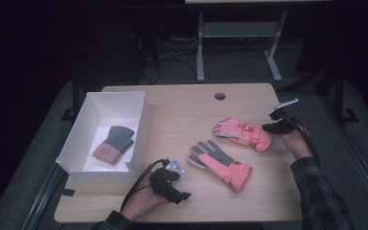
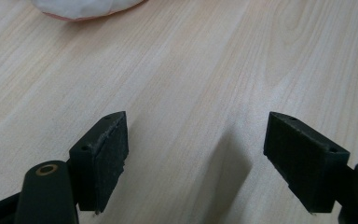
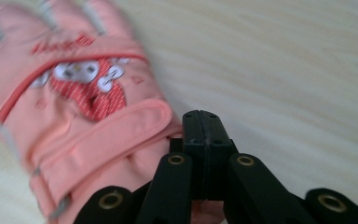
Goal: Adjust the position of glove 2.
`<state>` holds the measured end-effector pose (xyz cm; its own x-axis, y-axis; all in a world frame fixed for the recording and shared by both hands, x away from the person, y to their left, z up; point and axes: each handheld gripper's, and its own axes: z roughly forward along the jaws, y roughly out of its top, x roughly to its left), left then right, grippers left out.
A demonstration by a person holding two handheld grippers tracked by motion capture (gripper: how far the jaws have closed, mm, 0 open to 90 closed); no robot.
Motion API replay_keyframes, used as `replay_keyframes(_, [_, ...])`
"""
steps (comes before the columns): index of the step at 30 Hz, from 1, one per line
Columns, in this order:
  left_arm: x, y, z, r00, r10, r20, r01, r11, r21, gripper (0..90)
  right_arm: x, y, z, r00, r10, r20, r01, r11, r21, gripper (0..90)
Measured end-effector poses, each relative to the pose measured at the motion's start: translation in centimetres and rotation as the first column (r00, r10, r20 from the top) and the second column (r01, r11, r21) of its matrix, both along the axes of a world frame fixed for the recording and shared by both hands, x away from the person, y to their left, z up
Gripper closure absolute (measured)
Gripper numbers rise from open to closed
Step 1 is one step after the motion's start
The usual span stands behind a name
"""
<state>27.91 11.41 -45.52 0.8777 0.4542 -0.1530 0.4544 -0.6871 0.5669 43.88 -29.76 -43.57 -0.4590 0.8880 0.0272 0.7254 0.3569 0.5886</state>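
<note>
Two pink ski gloves lie on the wooden table (image 1: 182, 110). One glove (image 1: 242, 133) lies back up, with a cartoon print (image 3: 88, 88) on it. The other glove (image 1: 220, 165) lies palm up, showing its grey palm. My right gripper (image 1: 273, 127) (image 3: 204, 133) is at the printed glove's cuff with its jaws pressed together, and pink cuff fabric shows under them. Near the table's front, left of the palm-up glove, my left gripper (image 1: 172, 182) (image 2: 196, 140) stands wide open over bare wood and holds nothing. An edge of pink and white glove (image 2: 88, 7) shows ahead of it.
A white open box (image 1: 76, 139) stands on the left of the table with a grey and pink knit glove (image 1: 114, 143) inside. A cable hole (image 1: 220, 96) sits near the far edge. Beyond the table stand the legs of a white frame (image 1: 200, 48).
</note>
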Motion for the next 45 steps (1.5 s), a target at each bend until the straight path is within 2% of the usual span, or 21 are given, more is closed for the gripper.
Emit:
replay_keyframes(4, [0.0,0.0,0.0,1.0,-0.002,-0.001,0.002,1.0,0.003,21.5,-1.9,0.2,0.0,0.9995,0.031,-0.012,-0.03,0.999,0.012,90.0])
replay_keyframes(7, [0.0,0.0,0.0,0.9999,-0.01,-0.003,0.01,0.9999,0.012,21.5,-3.6,0.6,-0.1,0.9972,0.074,-0.014,-0.074,0.997,0.014,90.0])
replay_keyframes(8, [-0.1,-0.1,-0.1,1.0,-0.002,0.002,0.002,1.0,0.0,21.6,-4.0,0.7,-0.1,0.9968,0.077,-0.018,-0.077,0.997,0.015,89.9])
replay_keyframes(12, [-0.1,-0.1,0.0,1.0,-0.004,0.002,0.004,1.0,-0.003,21.6,-5.2,1.0,0.2,0.9936,0.104,-0.045,-0.103,0.994,0.032,88.9])
replay_keyframes(15, [0.0,0.0,0.1,0.9999,-0.011,0.006,0.011,0.9999,0.004,21.6,-5.7,1.1,0.7,0.9935,0.11,-0.03,-0.108,0.993,0.039,83.9])
replay_keyframes(18, [0.1,0.2,0.1,1.0,-0.007,0.002,0.007,1.0,-0.004,21.6,-5.6,0.9,2.1,0.9949,0.1,0.004,-0.1,0.992,0.075,77.9])
replay_keyframes(21, [0.1,0.3,0.3,1.0,-0.002,0.007,0.002,0.9997,-0.023,21.5,-5.2,1.7,3.0,0.9895,0.141,0.033,-0.144,0.982,0.126,70.7])
replay_keyframes(22, [0.0,0.3,0.4,1.0,-0.002,0.009,0.002,0.9997,-0.026,21.5,-4.9,2.2,3.0,0.9872,0.157,0.03,-0.159,0.978,0.138,68.6])
replay_keyframes(26, [0.0,0.3,0.5,0.9999,-0.005,0.014,0.006,0.9994,-0.035,20.3,-3.9,4.0,2.5,0.9777,0.209,0.018,-0.21,0.966,0.152,61.8])
replay_keyframes(29, [0.0,0.3,0.5,0.9998,-0.006,0.017,0.006,0.9993,-0.037,17.9,-3.2,5.0,1.6,0.9722,0.234,-0.015,-0.229,0.963,0.143,58.1])
replay_keyframes(32, [0.1,0.4,0.6,0.9997,-0.005,0.024,0.007,0.999,-0.045,16.4,-2.8,5.5,0.7,0.9683,0.246,-0.043,-0.24,0.964,0.117,56.5])
replay_keyframes(35, [0.1,0.4,0.6,0.9997,-0.005,0.026,0.006,0.9989,-0.046,16.4,-2.7,5.7,-0.1,0.9671,0.249,-0.051,-0.242,0.963,0.116,56.4])
replay_keyframes(40, [0.1,0.3,0.6,0.9997,-0.008,0.025,0.009,0.9991,-0.041,16.4,-2.9,6.5,-1.0,0.968,0.247,-0.046,-0.244,0.968,0.059,61.5])
replay_keyframes(42, [0.1,0.3,0.6,0.9996,-0.008,0.026,0.009,0.9992,-0.039,16.4,-2.9,6.6,-1.0,0.9679,0.248,-0.042,-0.246,0.968,0.044,67.3])
replay_keyframes(45, [0.1,0.4,0.6,0.9996,-0.004,0.028,0.005,0.9993,-0.037,16.5,-2.9,6.4,-1.1,0.9677,0.25,-0.031,-0.248,0.967,0.05,81.2])
